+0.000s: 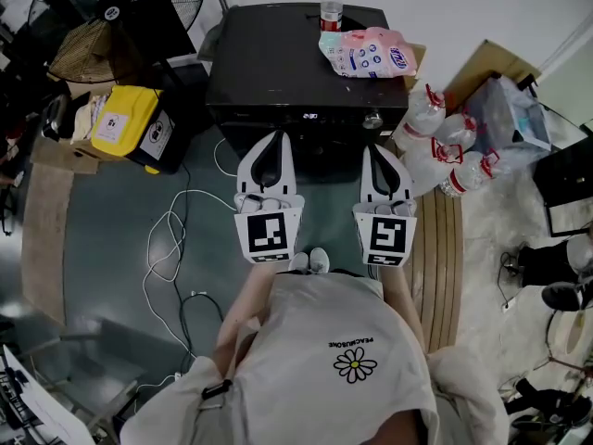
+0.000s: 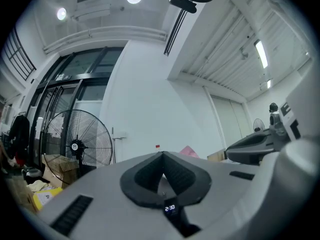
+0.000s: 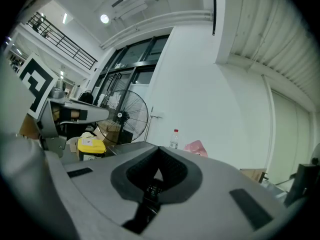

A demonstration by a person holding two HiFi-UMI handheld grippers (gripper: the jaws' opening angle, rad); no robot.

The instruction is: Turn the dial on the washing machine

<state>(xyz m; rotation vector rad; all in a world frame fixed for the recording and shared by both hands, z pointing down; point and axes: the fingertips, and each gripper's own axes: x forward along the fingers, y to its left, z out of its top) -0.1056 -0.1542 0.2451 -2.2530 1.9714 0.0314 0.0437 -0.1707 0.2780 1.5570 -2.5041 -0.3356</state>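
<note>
The washing machine is picked out at the top centre of the head view: a black, boxy unit, stood upright on the floor with its back to the wall. A narrow control panel is carried along its upper front edge, and a small display is lit near the middle of it; 2:30 is read there in the left gripper view. The dial is found towards the right end of that panel, a small round silvery knob faced forward
</note>
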